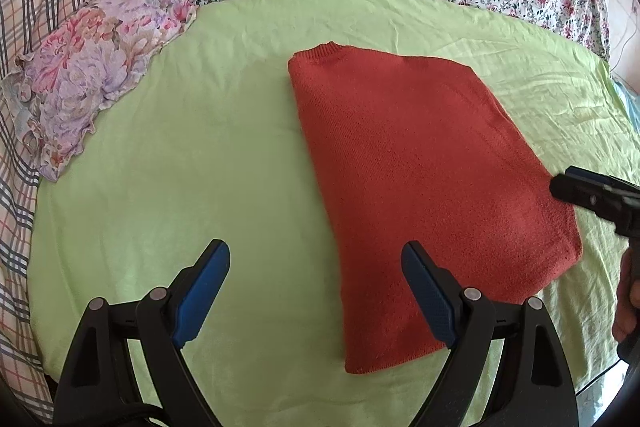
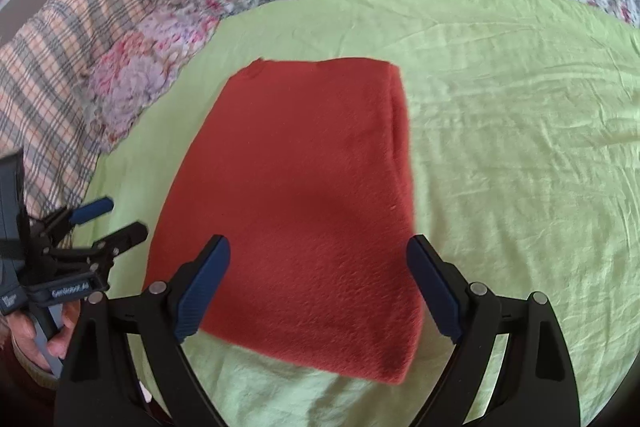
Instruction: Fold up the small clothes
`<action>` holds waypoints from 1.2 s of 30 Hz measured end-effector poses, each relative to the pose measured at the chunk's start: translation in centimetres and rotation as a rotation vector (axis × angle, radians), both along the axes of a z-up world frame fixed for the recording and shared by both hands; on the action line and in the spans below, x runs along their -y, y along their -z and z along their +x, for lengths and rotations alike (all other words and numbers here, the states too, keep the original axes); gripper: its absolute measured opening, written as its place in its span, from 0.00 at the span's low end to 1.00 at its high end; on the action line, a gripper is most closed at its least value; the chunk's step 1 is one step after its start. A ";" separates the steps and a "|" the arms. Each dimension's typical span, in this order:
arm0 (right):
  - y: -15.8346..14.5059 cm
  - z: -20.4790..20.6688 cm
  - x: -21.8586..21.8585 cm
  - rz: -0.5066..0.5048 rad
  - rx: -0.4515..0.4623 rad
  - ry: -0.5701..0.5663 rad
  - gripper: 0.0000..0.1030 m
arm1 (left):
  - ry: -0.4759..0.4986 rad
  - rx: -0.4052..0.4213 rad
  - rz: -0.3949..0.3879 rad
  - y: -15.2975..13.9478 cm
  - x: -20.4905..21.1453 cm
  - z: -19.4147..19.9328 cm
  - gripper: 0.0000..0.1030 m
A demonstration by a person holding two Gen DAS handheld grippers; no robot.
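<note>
One fold+ done: red sweater (image 2: 304, 211) flat, compact, ahead of right gripper (image 2: 318, 287). Left gripper (image 1: 316, 291) beside it. Both spread wide, empty. Final half-fold prob. left.

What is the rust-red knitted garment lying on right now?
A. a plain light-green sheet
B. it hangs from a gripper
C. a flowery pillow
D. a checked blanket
A: the folded red sweater lies flat on the light-green sheet; both the left gripper and the right gripper are open and hold nothing.
</note>
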State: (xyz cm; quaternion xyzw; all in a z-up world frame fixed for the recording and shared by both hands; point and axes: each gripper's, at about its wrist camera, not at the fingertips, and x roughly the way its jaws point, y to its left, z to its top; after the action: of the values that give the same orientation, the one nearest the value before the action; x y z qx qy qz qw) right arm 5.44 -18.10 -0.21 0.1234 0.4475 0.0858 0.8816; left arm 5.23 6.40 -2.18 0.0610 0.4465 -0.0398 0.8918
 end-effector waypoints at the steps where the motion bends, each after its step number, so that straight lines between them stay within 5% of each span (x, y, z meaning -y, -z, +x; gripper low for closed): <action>1: 0.3 0.3 0.5 0.007 0.001 0.015 0.84 | -0.002 -0.003 0.001 0.1 0.0 0.0 0.86; 4: 1.6 1.5 1.7 0.029 -0.031 0.047 0.70 | -0.004 -0.017 -0.004 0.6 0.1 0.3 0.86; 6: 3.3 2.7 2.3 0.057 -0.084 0.061 0.52 | -0.004 -0.025 -0.005 0.8 0.3 0.4 0.86; 7: 3.8 3.0 2.4 0.063 -0.105 0.070 0.24 | -0.003 -0.027 -0.004 0.8 0.3 0.5 0.86; 10: 1.6 1.9 3.1 0.099 -0.013 0.093 0.08 | 0.001 -0.020 -0.003 0.8 0.6 0.4 0.86; 17: 4.9 2.4 2.8 -0.014 -0.092 0.105 0.07 | 0.022 -0.035 -0.009 1.3 1.3 0.9 0.86; 21: 4.0 2.1 2.3 -0.063 -0.099 0.132 0.10 | 0.031 -0.038 -0.005 1.4 1.5 0.7 0.86; 29: 0.4 -1.6 2.2 -0.009 -0.017 0.098 0.48 | 0.034 -0.032 0.001 1.4 1.6 -0.5 0.86; 36: -0.6 -3.3 -0.9 0.020 -0.004 -0.002 0.64 | 0.044 -0.025 0.003 1.1 1.4 -1.9 0.86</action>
State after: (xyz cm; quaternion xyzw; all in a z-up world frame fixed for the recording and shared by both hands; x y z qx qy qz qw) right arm 2.16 -17.24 0.40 0.1319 0.4485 0.0910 0.8793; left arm 3.32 5.02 -3.32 0.0717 0.4561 -0.0594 0.8850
